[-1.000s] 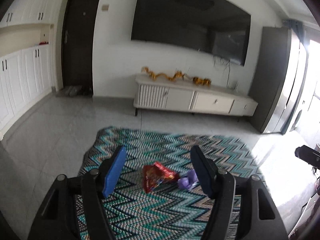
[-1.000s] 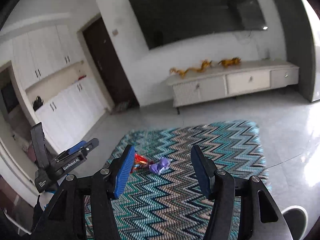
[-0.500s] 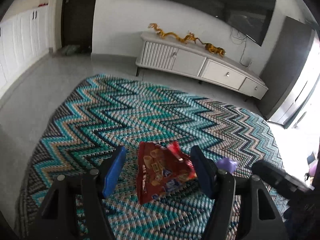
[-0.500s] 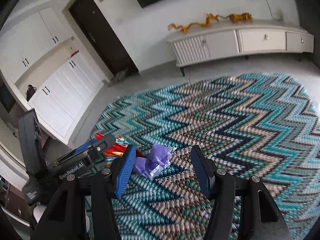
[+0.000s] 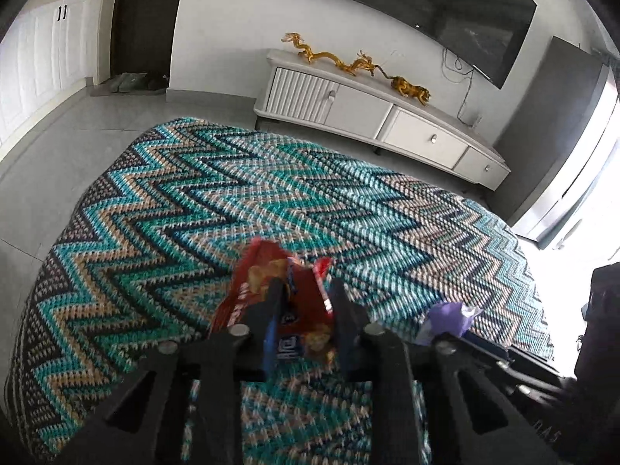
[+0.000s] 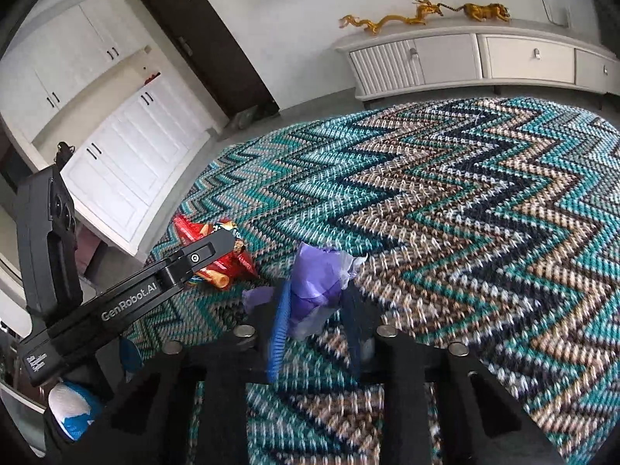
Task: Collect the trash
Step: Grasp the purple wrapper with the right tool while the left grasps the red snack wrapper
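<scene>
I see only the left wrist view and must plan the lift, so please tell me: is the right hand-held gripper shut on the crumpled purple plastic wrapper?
Observer: Yes. In the right wrist view, the right hand-held gripper is shut on the crumpled purple plastic wrapper.
Operator: Is the whole wrapper inside?
Observer: No. One purple flap sticks out beside the blue pad.
Operator: How does my red foil snack bag look from that side?
Observer: One end of the red foil snack bag pokes out past the left hand-held gripper.
</scene>
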Action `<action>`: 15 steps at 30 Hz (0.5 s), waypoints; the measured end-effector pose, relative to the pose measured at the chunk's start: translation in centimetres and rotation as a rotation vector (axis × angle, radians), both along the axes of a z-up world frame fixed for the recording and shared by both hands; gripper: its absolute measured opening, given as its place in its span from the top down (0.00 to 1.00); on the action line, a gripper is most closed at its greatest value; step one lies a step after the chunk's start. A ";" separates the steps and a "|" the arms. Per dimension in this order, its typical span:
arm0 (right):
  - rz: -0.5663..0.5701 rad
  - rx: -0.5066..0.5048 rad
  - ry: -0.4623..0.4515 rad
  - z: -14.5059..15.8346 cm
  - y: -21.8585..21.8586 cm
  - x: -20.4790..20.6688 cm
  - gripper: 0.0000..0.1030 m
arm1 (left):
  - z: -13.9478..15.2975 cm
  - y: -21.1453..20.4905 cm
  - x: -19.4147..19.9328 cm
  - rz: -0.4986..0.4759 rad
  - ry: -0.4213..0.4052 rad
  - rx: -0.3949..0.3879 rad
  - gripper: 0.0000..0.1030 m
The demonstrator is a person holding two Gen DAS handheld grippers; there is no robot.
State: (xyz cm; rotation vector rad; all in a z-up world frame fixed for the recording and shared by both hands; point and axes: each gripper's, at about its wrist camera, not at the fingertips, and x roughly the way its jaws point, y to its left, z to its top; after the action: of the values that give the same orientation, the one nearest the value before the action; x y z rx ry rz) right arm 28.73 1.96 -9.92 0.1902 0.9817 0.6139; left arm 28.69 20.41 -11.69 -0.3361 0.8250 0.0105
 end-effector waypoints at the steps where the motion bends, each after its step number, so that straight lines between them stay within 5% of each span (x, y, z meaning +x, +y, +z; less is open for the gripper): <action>1: -0.005 -0.001 -0.005 0.3 -0.4 -0.4 0.76 | 0.1 0.0 -0.3 -0.004 -0.001 -0.002 0.86; 15: -0.087 0.011 -0.134 7.6 -8.6 -10.5 0.76 | 5.7 -4.0 -10.1 -0.115 -0.135 0.085 0.91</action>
State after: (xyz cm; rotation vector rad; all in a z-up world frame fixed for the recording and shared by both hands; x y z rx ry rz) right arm 18.27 -6.61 -2.35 0.1978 0.8369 0.5457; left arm 18.57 16.41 -5.98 -0.2060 0.7069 -0.0836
